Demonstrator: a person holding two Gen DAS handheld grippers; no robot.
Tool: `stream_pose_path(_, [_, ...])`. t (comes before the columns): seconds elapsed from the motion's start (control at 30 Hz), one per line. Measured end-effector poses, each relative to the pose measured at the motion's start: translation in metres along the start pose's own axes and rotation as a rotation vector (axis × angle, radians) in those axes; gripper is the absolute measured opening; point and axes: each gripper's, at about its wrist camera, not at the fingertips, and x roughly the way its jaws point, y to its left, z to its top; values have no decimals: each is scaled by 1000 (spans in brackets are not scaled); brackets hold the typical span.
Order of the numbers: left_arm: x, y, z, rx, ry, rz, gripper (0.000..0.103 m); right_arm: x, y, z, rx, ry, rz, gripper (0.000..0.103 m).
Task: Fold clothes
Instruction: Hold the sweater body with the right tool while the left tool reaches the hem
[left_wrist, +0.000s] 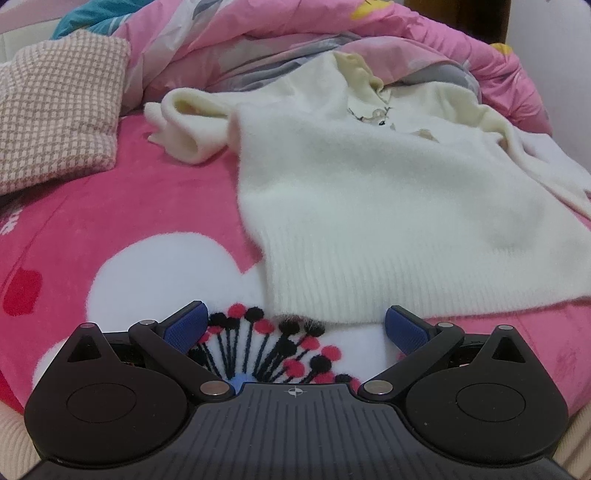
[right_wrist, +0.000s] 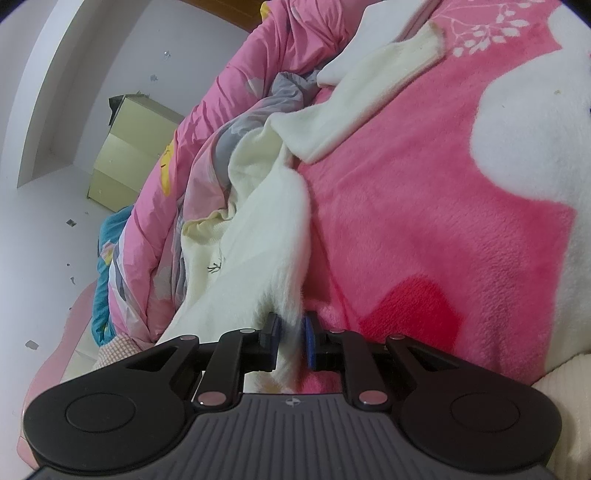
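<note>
A fluffy white sweater (left_wrist: 369, 203) lies spread on the pink blanket (left_wrist: 147, 206), ribbed hem nearest me, one sleeve (left_wrist: 184, 125) bunched at its upper left. My left gripper (left_wrist: 295, 314) hovers at the hem's left corner, jaws wide open, blue pads on either side and pressing nothing. In the right wrist view the sweater (right_wrist: 258, 240) runs away from me along the blanket (right_wrist: 443, 184), its other sleeve (right_wrist: 369, 85) stretched out beyond. My right gripper (right_wrist: 291, 321) is shut on a fold of the sweater's edge, white fabric pinched between the blue pads.
A folded beige checked garment (left_wrist: 55, 110) sits at the left on the blanket. A rumpled pink quilt (left_wrist: 258, 37) is piled behind the sweater, also seen as the quilt (right_wrist: 192, 166). A pale yellow cabinet (right_wrist: 129, 155) stands against the wall.
</note>
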Motion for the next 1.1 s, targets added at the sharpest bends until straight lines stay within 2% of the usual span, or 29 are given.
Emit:
stream_pose_path(0.27, [1,-4,-1,12,-4,20,103,0,0,0,-1,-1,3,15])
stream_pose_path(0.87, [0,-1,-3,25,-12,12,103,0,-1,-1,1,-1,13,18])
stream_pose_path(1.1, [-16,12,-4,-36,-93,-48,103,0,-1,-1,2,-1,15,18])
